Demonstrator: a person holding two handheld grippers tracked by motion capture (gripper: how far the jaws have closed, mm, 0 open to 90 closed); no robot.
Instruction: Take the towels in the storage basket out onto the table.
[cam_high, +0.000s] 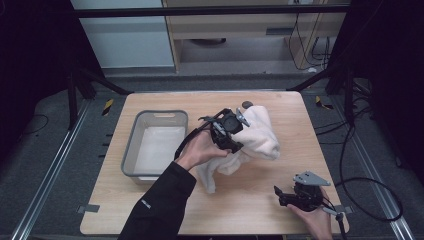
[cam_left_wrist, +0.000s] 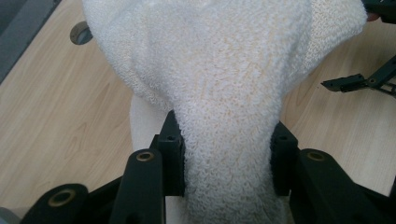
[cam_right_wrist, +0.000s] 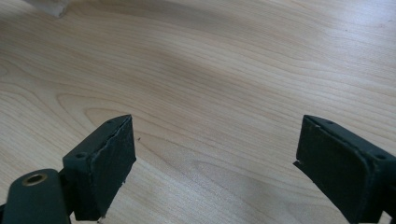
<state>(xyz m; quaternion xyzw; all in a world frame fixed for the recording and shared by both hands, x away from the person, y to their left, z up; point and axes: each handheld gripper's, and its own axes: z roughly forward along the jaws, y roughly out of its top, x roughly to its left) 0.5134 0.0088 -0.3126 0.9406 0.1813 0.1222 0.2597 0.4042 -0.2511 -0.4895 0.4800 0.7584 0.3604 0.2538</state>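
Note:
A white fluffy towel (cam_high: 255, 137) lies bunched at the middle of the wooden table (cam_high: 280, 100). My left gripper (cam_high: 235, 134) is shut on a thick fold of the towel (cam_left_wrist: 229, 116); both pads press into the cloth from either side. One corner of the towel hangs down toward the table's front. My right gripper (cam_high: 281, 192) rests low near the front right of the table, open, with bare wood between its jaws (cam_right_wrist: 215, 154). In the left gripper view the right gripper's jaw tips (cam_left_wrist: 359, 83) show at the right edge.
A grey plastic bin (cam_high: 131, 150) with a pale lining stands at the left of the table, beside my left forearm. A small round dark hole (cam_left_wrist: 80, 32) sits in the tabletop behind the towel. Cables trail off the right side.

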